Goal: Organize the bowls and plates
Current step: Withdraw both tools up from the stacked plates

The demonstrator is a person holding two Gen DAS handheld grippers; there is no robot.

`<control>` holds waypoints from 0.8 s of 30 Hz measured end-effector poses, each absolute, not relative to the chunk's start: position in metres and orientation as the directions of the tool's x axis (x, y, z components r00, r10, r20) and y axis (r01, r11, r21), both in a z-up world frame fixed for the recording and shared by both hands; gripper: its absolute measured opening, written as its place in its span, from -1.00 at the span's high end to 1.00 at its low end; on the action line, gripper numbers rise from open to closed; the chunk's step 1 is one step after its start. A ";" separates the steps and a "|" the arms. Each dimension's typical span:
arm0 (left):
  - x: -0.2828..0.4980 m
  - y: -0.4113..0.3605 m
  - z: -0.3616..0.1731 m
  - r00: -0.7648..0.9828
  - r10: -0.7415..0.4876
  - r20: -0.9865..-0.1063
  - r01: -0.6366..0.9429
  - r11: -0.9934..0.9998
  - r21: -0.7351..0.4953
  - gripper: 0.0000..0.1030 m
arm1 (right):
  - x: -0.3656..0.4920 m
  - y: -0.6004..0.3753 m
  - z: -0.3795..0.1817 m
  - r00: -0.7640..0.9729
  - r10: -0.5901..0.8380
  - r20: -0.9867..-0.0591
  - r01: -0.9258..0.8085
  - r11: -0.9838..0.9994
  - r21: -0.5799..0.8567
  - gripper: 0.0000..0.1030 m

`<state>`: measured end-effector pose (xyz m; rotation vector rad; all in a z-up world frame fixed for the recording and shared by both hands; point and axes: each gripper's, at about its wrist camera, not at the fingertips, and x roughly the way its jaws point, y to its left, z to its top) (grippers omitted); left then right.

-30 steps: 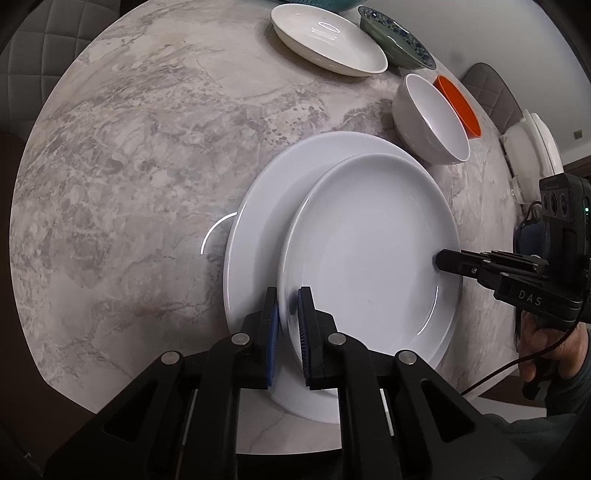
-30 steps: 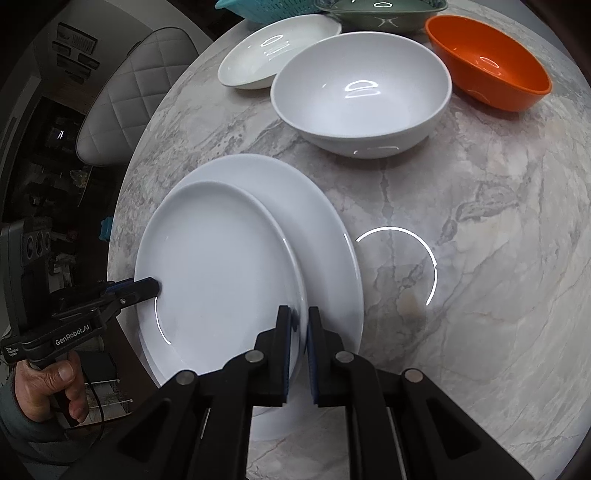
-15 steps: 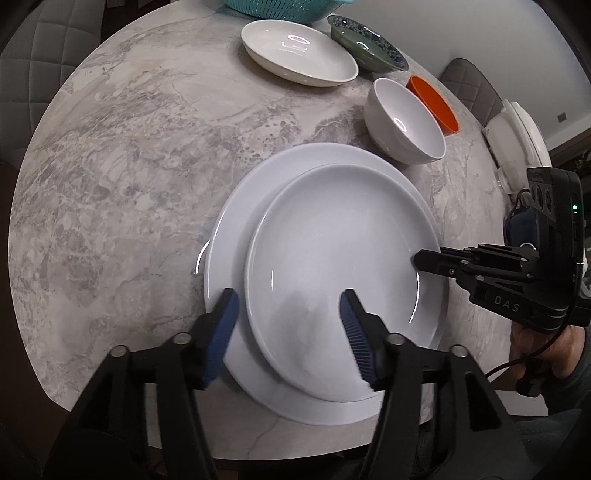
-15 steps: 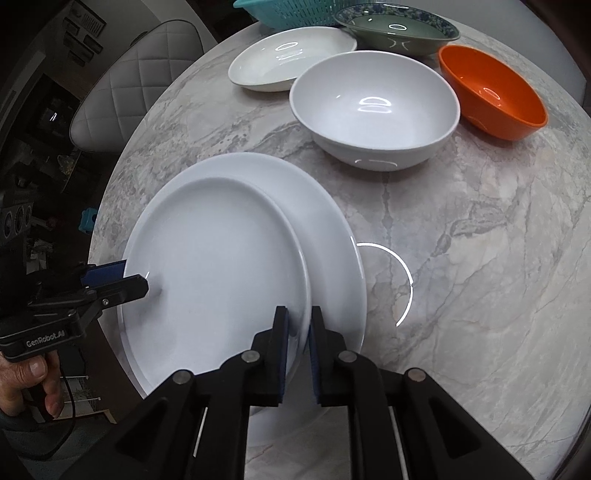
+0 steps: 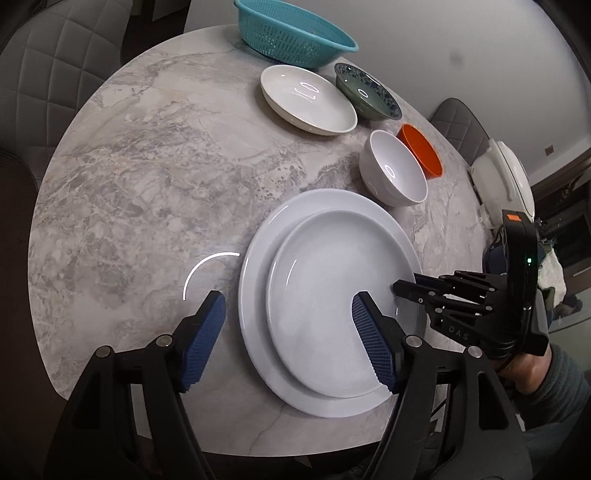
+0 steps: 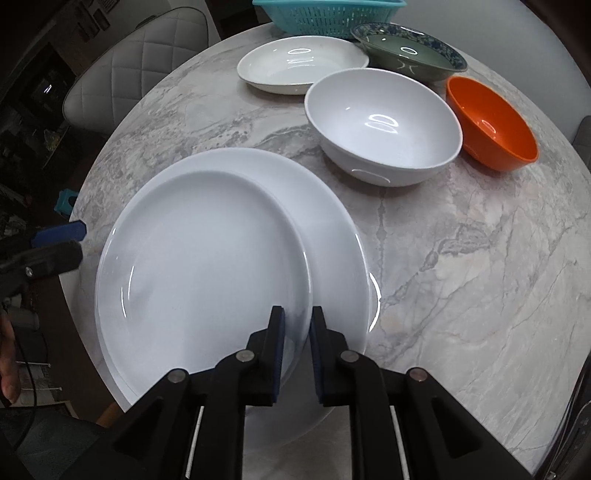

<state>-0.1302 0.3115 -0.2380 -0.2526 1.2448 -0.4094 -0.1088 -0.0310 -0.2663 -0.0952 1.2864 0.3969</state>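
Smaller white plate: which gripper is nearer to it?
Right. The right gripper straddles the smaller white plate rim; the left gripper hangs open above it.

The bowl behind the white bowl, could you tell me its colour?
Orange bowl, inside and out; clearest in the right wrist view.

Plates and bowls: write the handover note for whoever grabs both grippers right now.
Left gripper: open wide, holding nothing, above the near edge of the plates.
Right gripper: fingers straddle the small plate's rim with a narrow gap; whether it is gripping cannot be told.
Things: small plate lies on the large plate, off-centre. White bowl, orange bowl, shallow white dish and green patterned bowl sit separately; teal basket at the far edge.
Done: plates stacked.
Left: probably centre the small plate, then sort the bowls.
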 end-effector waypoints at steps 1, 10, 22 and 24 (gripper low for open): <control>-0.131 0.315 -0.236 0.269 -0.436 -0.859 0.150 0.900 -0.410 -0.35 | -0.110 -0.029 -0.267 0.227 0.229 -0.946 -0.350 0.926 0.140 0.64; -0.143 0.333 -0.213 0.373 -0.329 -0.868 0.033 0.939 -0.342 -0.91 | -0.116 -0.022 -0.259 0.283 0.247 -0.927 -0.422 0.900 0.111 -0.28; -0.072 0.332 -0.172 0.356 -0.301 -0.885 0.058 0.952 -0.301 -0.99 | -0.078 -0.098 -0.170 0.389 0.536 -0.749 -0.255 0.844 0.472 -0.54; -0.037 0.334 -0.168 0.344 -0.309 -0.887 0.105 0.951 -0.291 -0.99 | -0.057 -0.113 -0.150 0.436 0.571 -0.695 -0.211 0.816 0.538 -0.54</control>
